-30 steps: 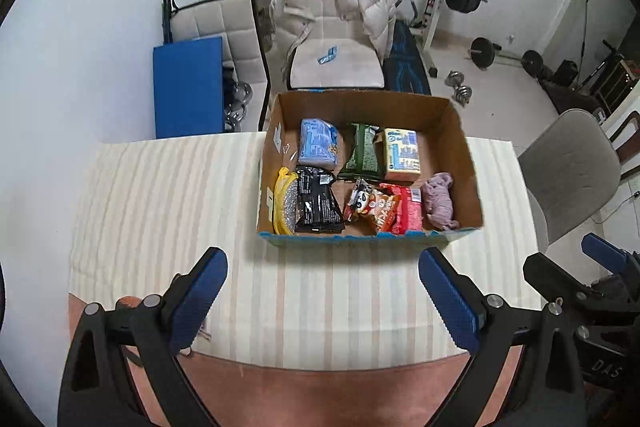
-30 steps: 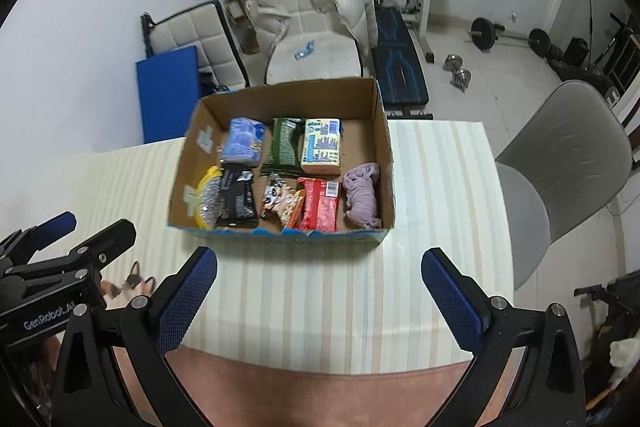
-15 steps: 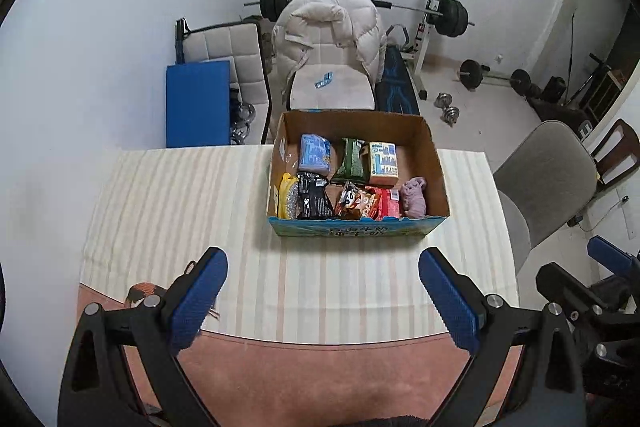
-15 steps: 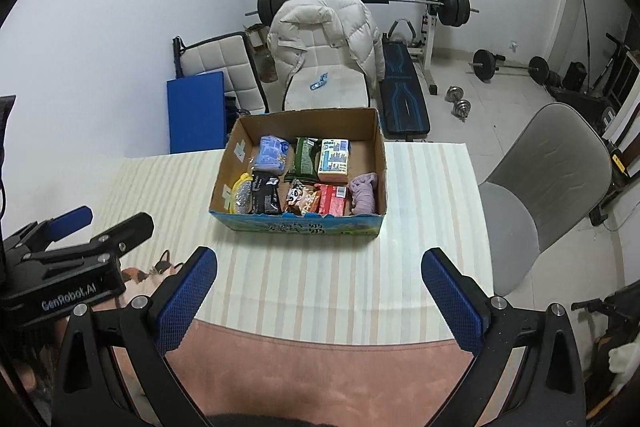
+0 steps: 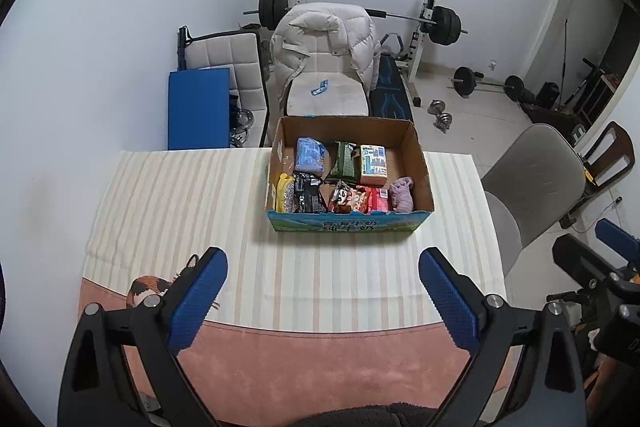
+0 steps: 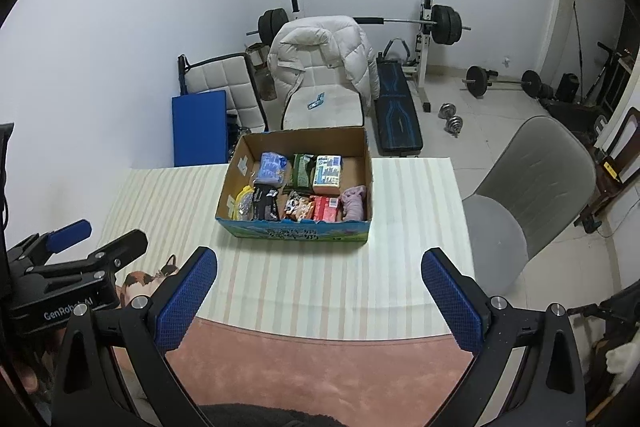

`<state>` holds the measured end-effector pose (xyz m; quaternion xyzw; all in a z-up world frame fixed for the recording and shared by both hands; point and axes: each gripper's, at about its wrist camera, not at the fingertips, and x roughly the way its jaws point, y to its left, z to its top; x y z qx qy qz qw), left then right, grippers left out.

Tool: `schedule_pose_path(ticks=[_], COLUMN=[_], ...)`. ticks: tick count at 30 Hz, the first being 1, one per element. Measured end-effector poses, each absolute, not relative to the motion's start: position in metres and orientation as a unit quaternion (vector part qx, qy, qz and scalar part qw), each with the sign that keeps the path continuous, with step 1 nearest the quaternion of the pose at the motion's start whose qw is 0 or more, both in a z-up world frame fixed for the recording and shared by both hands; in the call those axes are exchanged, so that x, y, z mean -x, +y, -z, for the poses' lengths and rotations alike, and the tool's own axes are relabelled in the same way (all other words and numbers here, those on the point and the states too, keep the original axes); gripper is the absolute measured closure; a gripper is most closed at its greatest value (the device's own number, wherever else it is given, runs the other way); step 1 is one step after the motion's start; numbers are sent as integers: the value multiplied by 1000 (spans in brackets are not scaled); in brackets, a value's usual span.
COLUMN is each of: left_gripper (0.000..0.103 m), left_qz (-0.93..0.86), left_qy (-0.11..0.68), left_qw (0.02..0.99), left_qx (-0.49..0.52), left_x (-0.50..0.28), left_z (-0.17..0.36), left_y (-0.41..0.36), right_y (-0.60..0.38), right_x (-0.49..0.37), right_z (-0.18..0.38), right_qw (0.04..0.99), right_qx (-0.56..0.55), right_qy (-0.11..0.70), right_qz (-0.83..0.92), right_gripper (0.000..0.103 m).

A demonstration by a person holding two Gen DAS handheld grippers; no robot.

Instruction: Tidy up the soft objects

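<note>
You are holding both grippers above the near edge of the surface (image 5: 168, 211), which is wearing a cream striped cloth with a pink band nearest you. The left gripper (image 5: 320, 291) is showing its jaws spread wide apart with nothing between them, and the right gripper (image 6: 318, 287) is doing the same, jaws wide and empty. In the right wrist view, the left gripper's black body is sitting at the far left, well apart from the right one.

A cardboard box (image 5: 422, 163) with a blue printed front is sitting open-topped on the far middle of the surface, well beyond both grippers. Soft packs are lying inside it in two rows. Along the far row, from left to right, a blue tissue pack (image 5: 309, 155), a dark green packet (image 5: 343, 163) and a pale boxy pack (image 5: 373, 163) are resting side by side. Along the near row, a yellow-edged bag (image 5: 282, 191), a black packet (image 5: 306, 193), a cartoon snack bag (image 5: 347, 198), a red packet (image 5: 378, 199) and a mauve soft toy (image 5: 401, 194) are lying close together, the toy in the near right corner.

Beyond the surface, a chair draped with a white puffer jacket (image 5: 324, 43) is standing, with a barbell rack (image 5: 430, 15) behind it. A grey chair (image 5: 536, 179) is standing to the right.
</note>
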<state>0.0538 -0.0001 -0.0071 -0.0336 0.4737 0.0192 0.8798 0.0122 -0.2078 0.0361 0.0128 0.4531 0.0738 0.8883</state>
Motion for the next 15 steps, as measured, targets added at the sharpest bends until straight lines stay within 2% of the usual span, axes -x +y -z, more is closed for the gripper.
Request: schedule_pose_path(ticks=[15], left_gripper=[5], left_qz=[-37], left_qy=[439], left_qw=[897], left_qx=[35], left_x=[-63], left_z=[-13], left_y=[6], right_y=[-197], right_x=[-30], right_z=[-49], right_qw=[900], right_qx=[-4], right_qy=[430], right_qz=[-69], right_gripper=[0])
